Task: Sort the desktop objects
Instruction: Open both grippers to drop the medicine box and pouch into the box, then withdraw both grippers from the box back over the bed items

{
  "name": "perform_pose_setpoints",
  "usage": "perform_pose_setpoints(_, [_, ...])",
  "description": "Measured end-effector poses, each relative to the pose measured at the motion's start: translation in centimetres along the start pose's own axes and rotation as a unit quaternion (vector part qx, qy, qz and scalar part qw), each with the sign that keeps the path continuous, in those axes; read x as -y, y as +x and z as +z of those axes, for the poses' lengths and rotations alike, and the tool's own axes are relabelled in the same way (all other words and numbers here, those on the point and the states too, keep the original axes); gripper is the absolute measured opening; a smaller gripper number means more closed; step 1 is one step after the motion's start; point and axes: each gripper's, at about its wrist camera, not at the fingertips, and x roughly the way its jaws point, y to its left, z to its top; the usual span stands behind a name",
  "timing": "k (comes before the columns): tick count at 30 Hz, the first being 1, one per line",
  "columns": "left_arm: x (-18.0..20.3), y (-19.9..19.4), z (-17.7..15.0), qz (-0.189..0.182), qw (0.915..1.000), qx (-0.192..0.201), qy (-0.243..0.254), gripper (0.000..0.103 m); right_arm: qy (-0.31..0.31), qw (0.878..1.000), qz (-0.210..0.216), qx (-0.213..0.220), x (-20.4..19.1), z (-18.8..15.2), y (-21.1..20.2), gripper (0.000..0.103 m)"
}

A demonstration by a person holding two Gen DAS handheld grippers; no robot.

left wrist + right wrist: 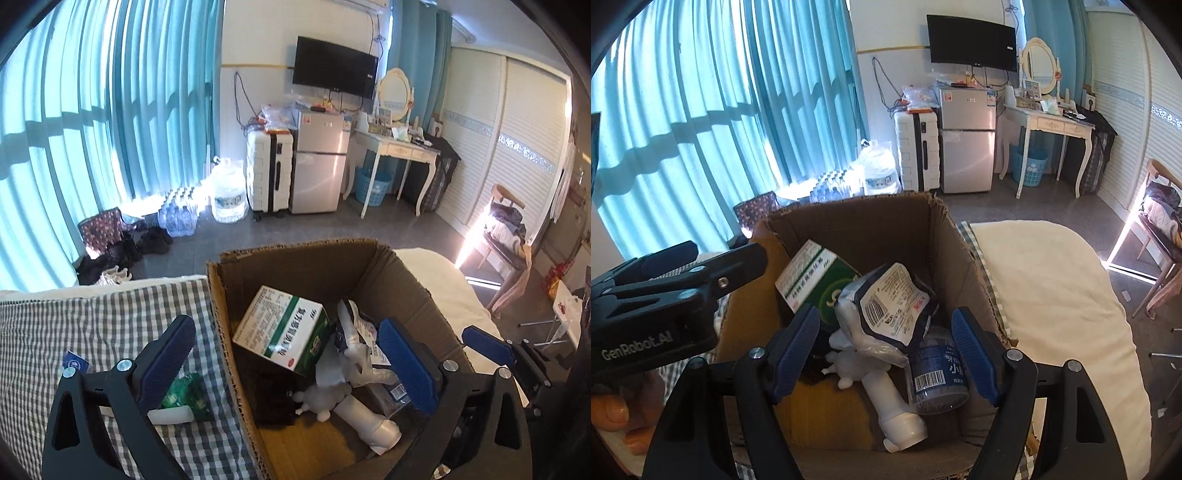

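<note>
Two sorted loads visible. Left wrist view: left gripper (291, 354) fingers spread wide, empty, straddling the cardboard box (221, 314) near-left wall; green medicine carton (282, 326) leans at the box's far-left corner, stiff and light, best pinched across its flat faces. Right wrist view: right gripper (886, 356) moderately open, nothing pressed; crinkly pouch (892, 308) looks soft, slippery; clear jar (938, 376) near the right wall, rigid, take by its sides.
</note>
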Motion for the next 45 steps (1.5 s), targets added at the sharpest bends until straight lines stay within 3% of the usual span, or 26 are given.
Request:
perform_pose_setpoints(9, [-0.1,-4.2,0.6,0.016,0.9970,0.072,0.023,0.103,0.033,0.999,0.013,0.039,0.2,1.0,-1.7,0.087])
perform_pose_setpoints(16, [-1.9,-7.4,0.6,0.059,0.9901,0.125,0.024,0.103,0.027,0.998,0.004,0.063,-0.4,1.3,-3.0,0.097])
perform_pose_setpoints(19, [-3.2,-8.3,0.5,0.069,0.9893,0.127,0.021,0.103,0.032,0.997,0.007,0.075,-0.4,1.5,-3.6,0.103])
perform_pose_setpoints(26, [-7.0,-10.2,0.6,0.082,0.9887,0.126,-0.007,0.103,0.038,0.994,0.029,0.095,-1.6,2.1,-4.8,0.103])
perform_pose_setpoints(31, [-9.5,-11.6,0.1,0.119,0.9831,0.138,-0.009,0.103,0.033,0.993,0.050,0.105,-3.3,2.2,-5.2,0.103])
perform_pose_setpoints(38, [-13.5,-13.1,-1.2,0.146,0.9793,0.140,-0.001,0.103,0.015,0.994,0.056,0.087,-6.9,2.5,-4.8,0.103])
perform_pose_setpoints(45, [-17.3,-15.9,-0.8,0.164,0.9775,0.129,-0.032,0.103,0.013,0.995,0.073,0.070,-11.4,3.6,-5.2,0.103])
